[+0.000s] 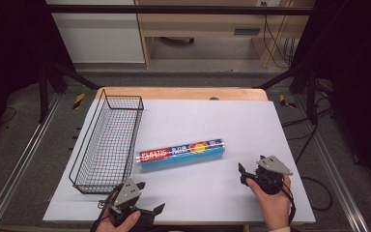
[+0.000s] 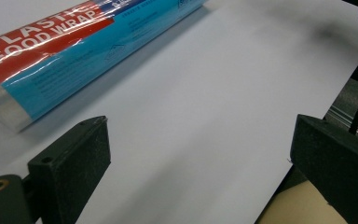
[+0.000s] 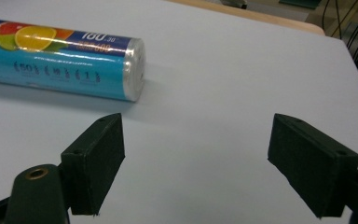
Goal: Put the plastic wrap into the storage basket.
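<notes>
Plastic food wrap roll (image 1: 181, 153) lying mid-table beside wire basket (image 1: 107, 144), left gripper (image 1: 147, 200) wide and empty near its left end, right gripper (image 1: 251, 170) wide and empty near its right end

the roll of food wrap (image 1: 182, 153) is glossy plastic film, crinkled and shiny at its ends. at its 9 o'clock the basket (image 1: 107, 145) is thin dark wire mesh. the bench (image 1: 251, 125) top looks matt, smooth white — its far edge bare wood. both tongs' pads (image 3: 95, 161) are matt black.

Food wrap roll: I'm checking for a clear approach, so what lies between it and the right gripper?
Nothing: bare white mat separates roll from right gripper, per right gripper view.
</notes>
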{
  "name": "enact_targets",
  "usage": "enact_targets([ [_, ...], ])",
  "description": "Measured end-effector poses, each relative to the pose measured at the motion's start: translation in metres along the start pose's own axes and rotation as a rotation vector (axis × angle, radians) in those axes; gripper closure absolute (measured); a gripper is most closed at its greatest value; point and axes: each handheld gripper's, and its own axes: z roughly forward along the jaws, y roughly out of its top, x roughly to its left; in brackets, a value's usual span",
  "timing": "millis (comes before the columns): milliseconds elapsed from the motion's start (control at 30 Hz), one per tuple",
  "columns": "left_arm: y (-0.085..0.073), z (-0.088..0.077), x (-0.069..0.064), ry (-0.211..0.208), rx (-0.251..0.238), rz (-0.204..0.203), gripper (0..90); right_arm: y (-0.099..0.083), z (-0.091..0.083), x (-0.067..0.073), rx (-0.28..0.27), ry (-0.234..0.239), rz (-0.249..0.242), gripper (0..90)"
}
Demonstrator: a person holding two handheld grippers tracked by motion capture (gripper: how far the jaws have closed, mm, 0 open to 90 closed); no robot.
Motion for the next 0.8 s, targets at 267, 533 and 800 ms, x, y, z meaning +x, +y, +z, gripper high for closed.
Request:
enact_targets([
  [267,0.009,0.003,0.001,0.003,0.017,0.039,5.2,0.001,-0.004,0.002,0.003,0.025,-0.02,13.0],
  [533,0.059,0.009,0.004,0.015,0.117,0.18,5.6,-0.003,-0.01,-0.004,-0.012,0.031,-0.037,7.0],
  [800,0.129,0.029,0.012,0.001,0.22,0.35,5.2,-0.001,-0.01,-0.005,-0.036,0.066,-0.034,6.1],
])
